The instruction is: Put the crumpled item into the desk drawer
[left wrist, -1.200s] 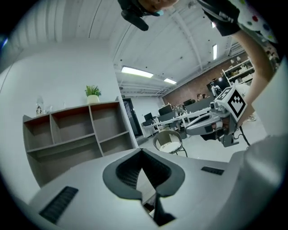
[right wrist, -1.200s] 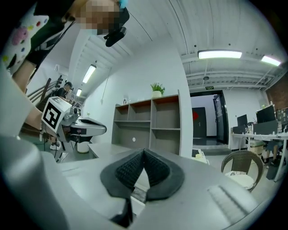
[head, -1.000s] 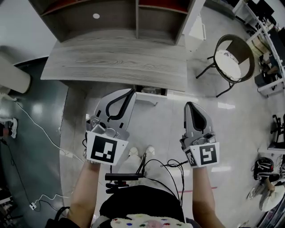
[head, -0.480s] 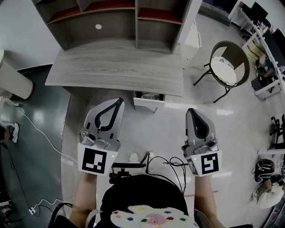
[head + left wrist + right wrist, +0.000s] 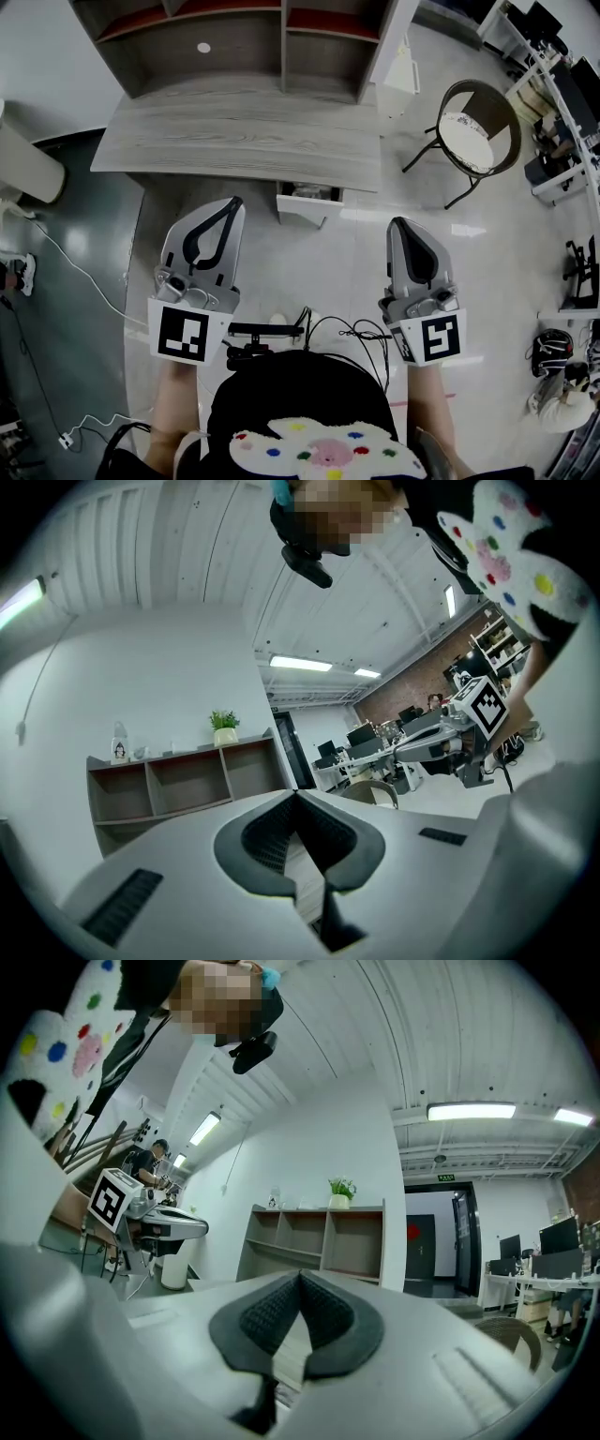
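Observation:
The grey wooden desk (image 5: 234,141) stands ahead of me in the head view. Its drawer (image 5: 305,208) hangs under the front edge, pulled out a little; what lies inside is too dark to make out, and no crumpled item shows anywhere. My left gripper (image 5: 234,202) is held level in front of the desk, left of the drawer, shut with nothing between its tips. My right gripper (image 5: 401,223) is to the drawer's right, also shut and empty. In the gripper views the left gripper (image 5: 296,795) and the right gripper (image 5: 300,1277) each show ribbed pads meeting at the tip.
An open shelf unit (image 5: 244,47) rises behind the desk. A round chair (image 5: 478,131) stands at the right. A white cylinder (image 5: 23,173) and a cable (image 5: 66,262) are on the floor at the left. More desks and people fill the far right.
Both grippers have drawn back from the desk toward my body and risen a little. The left one has shifted left, away from the drawer. Both stay shut.

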Demonstrator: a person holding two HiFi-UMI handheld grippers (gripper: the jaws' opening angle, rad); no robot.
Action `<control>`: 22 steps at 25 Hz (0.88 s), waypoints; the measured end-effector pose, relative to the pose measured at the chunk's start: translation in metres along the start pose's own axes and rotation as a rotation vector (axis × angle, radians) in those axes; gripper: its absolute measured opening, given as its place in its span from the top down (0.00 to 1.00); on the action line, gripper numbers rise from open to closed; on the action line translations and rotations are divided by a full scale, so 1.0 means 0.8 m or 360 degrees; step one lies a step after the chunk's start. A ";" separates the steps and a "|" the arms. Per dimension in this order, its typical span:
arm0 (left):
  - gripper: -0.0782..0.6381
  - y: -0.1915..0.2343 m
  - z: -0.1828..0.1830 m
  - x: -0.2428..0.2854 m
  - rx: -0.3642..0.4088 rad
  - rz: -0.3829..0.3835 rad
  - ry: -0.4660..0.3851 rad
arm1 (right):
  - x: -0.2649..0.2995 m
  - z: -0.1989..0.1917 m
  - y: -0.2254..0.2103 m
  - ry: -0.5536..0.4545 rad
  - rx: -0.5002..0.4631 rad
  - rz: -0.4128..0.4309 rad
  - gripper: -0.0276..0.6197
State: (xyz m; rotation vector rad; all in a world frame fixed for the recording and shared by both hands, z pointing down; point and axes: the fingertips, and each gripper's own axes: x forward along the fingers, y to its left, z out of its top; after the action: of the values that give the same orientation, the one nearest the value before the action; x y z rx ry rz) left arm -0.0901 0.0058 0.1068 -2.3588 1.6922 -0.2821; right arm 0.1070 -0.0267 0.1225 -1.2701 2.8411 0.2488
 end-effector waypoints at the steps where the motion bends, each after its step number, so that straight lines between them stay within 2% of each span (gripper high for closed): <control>1: 0.88 0.000 -0.001 -0.001 -0.0002 0.0002 0.0001 | 0.000 0.000 0.001 0.0001 0.0000 -0.0002 0.94; 22: 0.88 0.000 -0.015 -0.008 -0.0020 0.0000 0.0036 | -0.001 0.000 0.004 0.0019 -0.0019 -0.0003 0.94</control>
State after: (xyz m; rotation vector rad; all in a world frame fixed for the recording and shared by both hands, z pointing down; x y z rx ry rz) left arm -0.0955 0.0110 0.1178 -2.3729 1.7090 -0.3001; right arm 0.1055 -0.0237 0.1230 -1.2811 2.8525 0.2589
